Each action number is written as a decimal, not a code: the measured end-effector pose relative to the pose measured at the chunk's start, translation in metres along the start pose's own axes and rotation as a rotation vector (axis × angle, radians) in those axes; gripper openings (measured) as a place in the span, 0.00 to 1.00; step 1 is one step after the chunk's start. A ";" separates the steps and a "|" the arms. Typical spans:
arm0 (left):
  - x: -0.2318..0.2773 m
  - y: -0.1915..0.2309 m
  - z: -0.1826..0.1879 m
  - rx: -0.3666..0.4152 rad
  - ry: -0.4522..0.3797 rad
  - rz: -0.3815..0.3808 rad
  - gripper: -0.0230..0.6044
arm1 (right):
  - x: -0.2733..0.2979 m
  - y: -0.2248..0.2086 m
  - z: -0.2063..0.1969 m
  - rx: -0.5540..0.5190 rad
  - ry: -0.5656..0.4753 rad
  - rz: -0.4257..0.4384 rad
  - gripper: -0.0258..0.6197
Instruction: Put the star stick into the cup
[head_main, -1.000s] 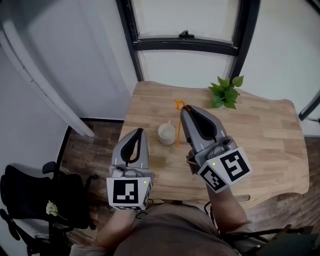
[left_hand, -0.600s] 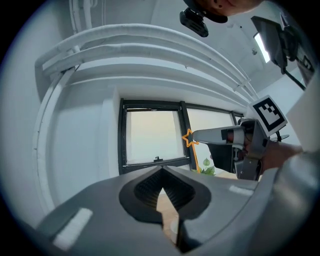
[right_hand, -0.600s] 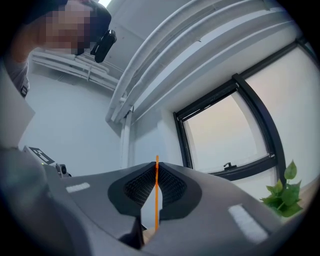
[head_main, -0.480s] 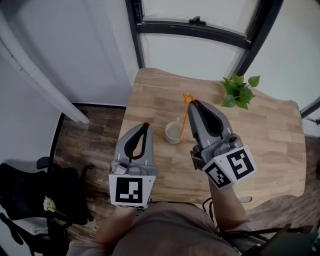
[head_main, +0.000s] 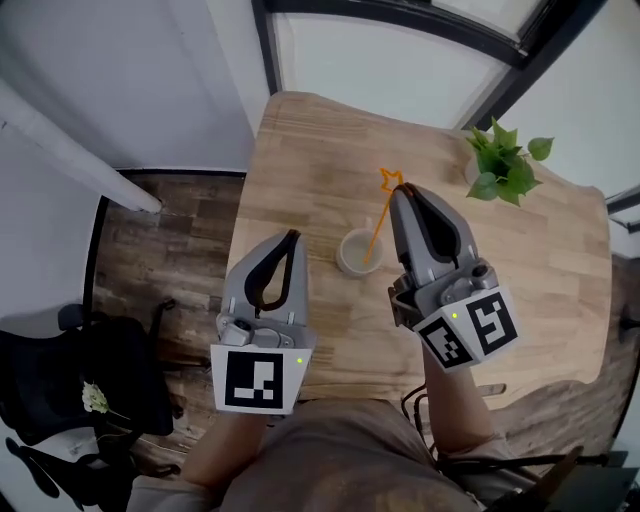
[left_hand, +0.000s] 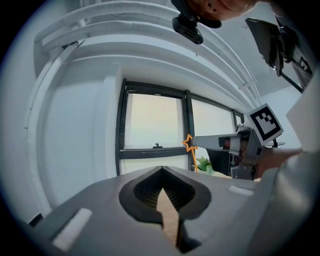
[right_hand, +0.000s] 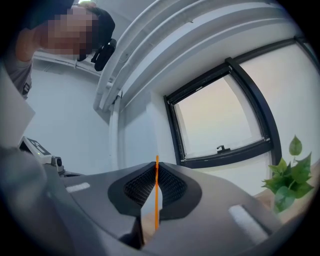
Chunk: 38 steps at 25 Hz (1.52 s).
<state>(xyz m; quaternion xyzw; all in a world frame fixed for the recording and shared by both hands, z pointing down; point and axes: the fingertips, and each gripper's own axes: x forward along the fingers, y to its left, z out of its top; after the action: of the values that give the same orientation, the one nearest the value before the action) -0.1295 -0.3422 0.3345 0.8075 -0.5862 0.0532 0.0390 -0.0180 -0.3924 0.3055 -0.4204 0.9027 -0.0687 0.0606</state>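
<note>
- The right gripper (head_main: 401, 195) has its jaws pinched on the star stick (head_main: 378, 228), high up, just under the orange star. Its own view shows the thin orange shaft clamped between the pads.
- The stick slants down to the white cup (head_main: 357, 252). The cup stands on the wooden tabletop (head_main: 300, 150) about midway between the far and near edges, nearer the left edge.
- The stick's lower end looks to be inside the cup's mouth, though I can't tell whether it touches the bottom.
- The left gripper (head_main: 290, 240) hovers just left of the cup, jaws together on nothing.
- To do this well, I'd say: lower gently until the tip bottoms out and let the shaft lean on the rim. Then open only a little, so the stick doesn't flick out or tip the light cup. The left gripper is well placed to steady it.
- A potted plant (head_main: 505, 160) sits at the far right corner, well clear.
- Writing: none readable. There are only black-and-white square markers on each gripper's cube (head_main: 470, 335), and no brand shows on the cup.
</note>
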 end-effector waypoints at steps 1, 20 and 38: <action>0.004 0.003 -0.006 -0.005 0.013 -0.003 0.04 | 0.003 -0.003 -0.008 0.006 0.015 -0.004 0.10; 0.052 0.007 -0.078 -0.090 0.157 -0.069 0.04 | 0.010 -0.027 -0.097 0.084 0.169 -0.037 0.11; 0.043 -0.018 -0.037 -0.030 0.093 -0.065 0.04 | -0.019 -0.020 -0.061 0.024 0.143 -0.031 0.14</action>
<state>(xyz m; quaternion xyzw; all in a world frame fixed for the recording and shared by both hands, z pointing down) -0.1008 -0.3726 0.3765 0.8223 -0.5577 0.0806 0.0797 -0.0007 -0.3860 0.3704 -0.4277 0.8972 -0.1102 -0.0001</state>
